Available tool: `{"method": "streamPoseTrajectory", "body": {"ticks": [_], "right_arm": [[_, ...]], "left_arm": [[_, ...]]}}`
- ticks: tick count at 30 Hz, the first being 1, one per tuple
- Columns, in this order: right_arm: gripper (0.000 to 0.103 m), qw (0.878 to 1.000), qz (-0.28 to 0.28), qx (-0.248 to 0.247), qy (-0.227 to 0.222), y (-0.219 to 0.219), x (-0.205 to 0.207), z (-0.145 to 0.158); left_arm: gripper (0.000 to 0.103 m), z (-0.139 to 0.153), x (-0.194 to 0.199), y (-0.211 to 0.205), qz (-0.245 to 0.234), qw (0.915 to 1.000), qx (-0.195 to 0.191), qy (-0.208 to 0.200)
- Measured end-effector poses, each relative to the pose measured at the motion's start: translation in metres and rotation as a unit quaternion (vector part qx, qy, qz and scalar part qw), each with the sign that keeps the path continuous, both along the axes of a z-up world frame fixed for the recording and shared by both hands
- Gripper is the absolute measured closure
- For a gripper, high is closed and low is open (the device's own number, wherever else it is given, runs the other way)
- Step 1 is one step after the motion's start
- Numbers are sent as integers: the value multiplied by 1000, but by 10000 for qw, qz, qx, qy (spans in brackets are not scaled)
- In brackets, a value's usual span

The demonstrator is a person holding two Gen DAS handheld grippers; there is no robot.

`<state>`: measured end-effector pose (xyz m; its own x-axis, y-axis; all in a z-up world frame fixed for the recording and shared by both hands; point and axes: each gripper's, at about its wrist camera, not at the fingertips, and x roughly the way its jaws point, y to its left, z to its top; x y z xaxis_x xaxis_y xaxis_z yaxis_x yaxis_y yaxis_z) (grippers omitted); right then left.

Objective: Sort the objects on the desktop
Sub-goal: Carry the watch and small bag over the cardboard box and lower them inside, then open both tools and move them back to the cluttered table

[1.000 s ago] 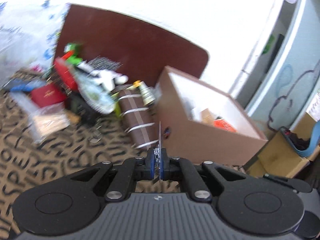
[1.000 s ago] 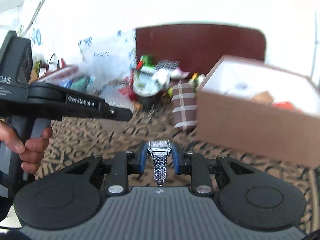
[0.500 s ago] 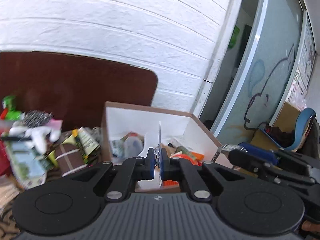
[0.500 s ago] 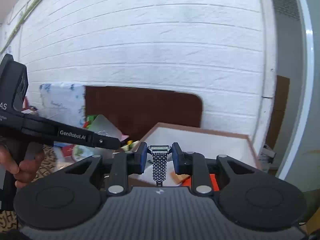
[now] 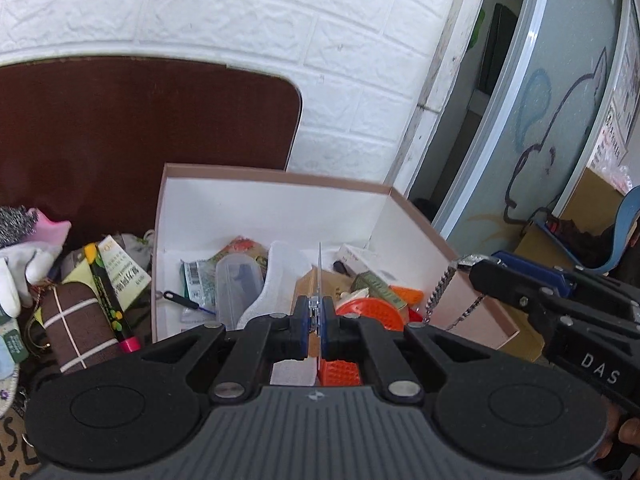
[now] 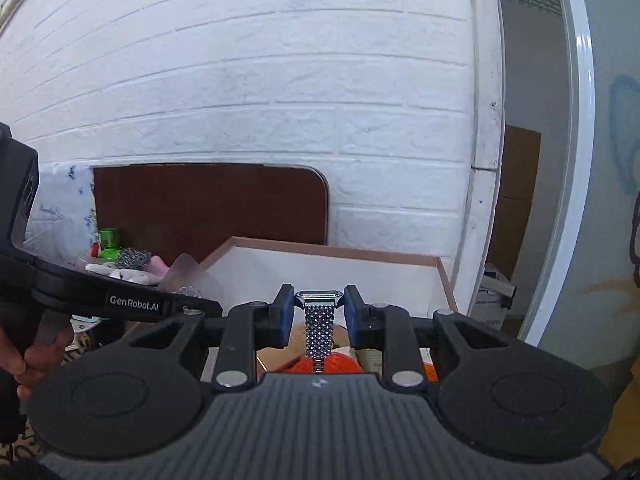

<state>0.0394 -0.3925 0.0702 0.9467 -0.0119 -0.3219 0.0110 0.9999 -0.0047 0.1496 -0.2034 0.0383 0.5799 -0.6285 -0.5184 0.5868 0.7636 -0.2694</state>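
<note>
Two grippers hovered over the open cardboard box (image 5: 404,220), each carrying something to drop in. The left gripper (image 5: 315,322) had its jaws pressed nearly together on a thin clear card (image 5: 319,276), held edge-on and upright, long axis pointing up and away. The right gripper (image 6: 316,314) pinched a silver watch (image 6: 319,300) by its case, the band hanging straight down. Judged next: lower each over bare space among the clutter, then release
</note>
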Motion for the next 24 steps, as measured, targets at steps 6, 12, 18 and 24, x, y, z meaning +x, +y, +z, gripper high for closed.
{"method": "streamPoseTrajectory", "body": {"ticks": [6, 12, 18, 24], "right_arm": [[78, 9996, -51, 89, 268, -8, 16, -22], [78, 9987, -55, 128, 494, -10, 29, -39], [77, 9976, -25, 89, 688, -8, 40, -51], [50, 9985, -202, -34, 502, -5, 29, -44]], "left_arm": [[101, -22, 16, -9, 10, 9995, 190, 238], [101, -33, 26, -12, 45, 9991, 271, 315], [79, -34, 28, -10, 25, 9996, 71, 283], [32, -19, 10, -8, -33, 9998, -128, 126]]}}
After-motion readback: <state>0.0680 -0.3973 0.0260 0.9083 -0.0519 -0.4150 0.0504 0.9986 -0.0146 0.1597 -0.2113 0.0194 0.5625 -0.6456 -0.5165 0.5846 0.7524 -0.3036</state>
